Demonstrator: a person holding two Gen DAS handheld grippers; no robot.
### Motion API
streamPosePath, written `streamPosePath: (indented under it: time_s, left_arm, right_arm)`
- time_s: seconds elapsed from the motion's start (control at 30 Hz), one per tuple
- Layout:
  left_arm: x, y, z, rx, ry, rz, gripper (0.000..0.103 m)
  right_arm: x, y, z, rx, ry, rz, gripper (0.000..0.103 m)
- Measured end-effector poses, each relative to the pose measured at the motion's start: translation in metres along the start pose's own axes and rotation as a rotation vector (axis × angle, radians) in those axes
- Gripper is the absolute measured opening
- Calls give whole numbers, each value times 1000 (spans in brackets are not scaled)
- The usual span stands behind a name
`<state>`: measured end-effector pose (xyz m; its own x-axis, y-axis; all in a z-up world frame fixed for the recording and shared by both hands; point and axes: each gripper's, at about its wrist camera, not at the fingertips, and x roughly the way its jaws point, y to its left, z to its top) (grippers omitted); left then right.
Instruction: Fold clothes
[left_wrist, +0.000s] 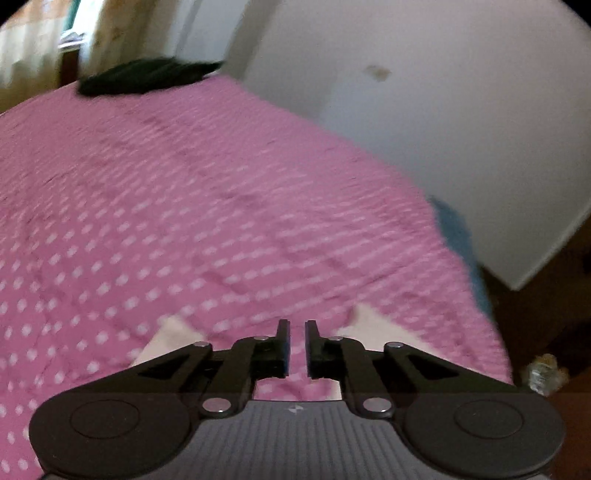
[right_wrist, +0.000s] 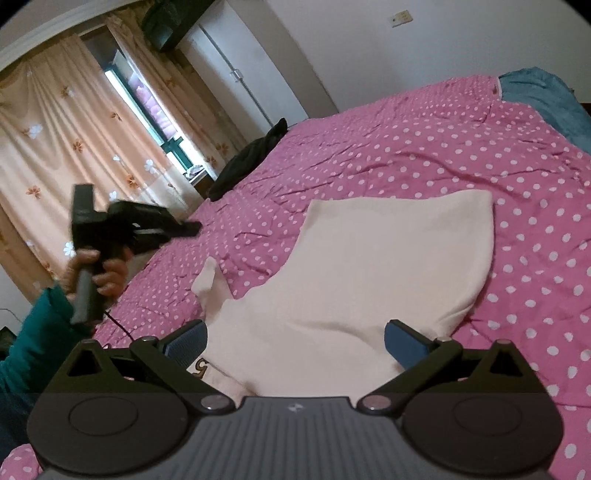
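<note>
Nearest the left wrist camera, the left gripper (left_wrist: 297, 325) has its jaws almost together, a thin slit between them and nothing pinched; it hangs above the pink dotted bedspread (left_wrist: 192, 206), where only two pale corners of the cream garment (left_wrist: 365, 326) peek out on either side of the fingers. That whole view is smeared, so the folds of the cloth cannot be read there, and a dark garment (left_wrist: 147, 75) at the far edge of the bed is just a blot. Seen from the right wrist camera, the right gripper (right_wrist: 295, 341) stands wide apart with its blue pads (right_wrist: 404, 345) straddling the near part of the cream garment, not pressing it. It lies partly folded in the middle of the bedspread, one small flap sticking up at its left edge. To fold well, I would pinch that loose flap and the near hem cleanly, lift low, and lay edge on edge. Its near end is hidden beneath the gripper body, apart from a bit of printed lettering.
</note>
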<state>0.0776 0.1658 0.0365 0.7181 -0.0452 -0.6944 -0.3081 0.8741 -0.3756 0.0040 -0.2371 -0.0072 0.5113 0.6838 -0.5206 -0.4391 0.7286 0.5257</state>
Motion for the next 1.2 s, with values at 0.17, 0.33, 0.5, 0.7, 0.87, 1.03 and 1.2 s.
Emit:
streamPosePath:
  time_s: [0.17, 0.33, 0.5, 0.7, 0.87, 1.03, 1.2]
  left_arm:
    - [24, 22, -5, -71, 37, 106, 51]
    - [42, 31, -7, -149, 74, 148, 63]
    - [62, 42, -12, -196, 113, 178, 54]
    - [52, 63, -14, -240, 83, 152, 7]
    - [22, 71, -15, -264, 24, 72, 3]
    - [-13, 56, -9, -231, -42, -92, 3]
    - [-54, 13, -5, -110, -94, -309, 3]
  right_arm:
    - [5, -1, 0, 6, 1, 18, 103]
    - [12, -1, -1, 11, 14, 27, 103]
    - [14, -1, -2, 11, 16, 27, 103]
    - [4, -1, -3, 23, -18, 21, 103]
    - [0, -2, -4, 32, -40, 10, 103]
    - [-8, 3, -4, 10, -64, -2, 103]
    - [-20, 4, -2, 5, -100, -23, 103]
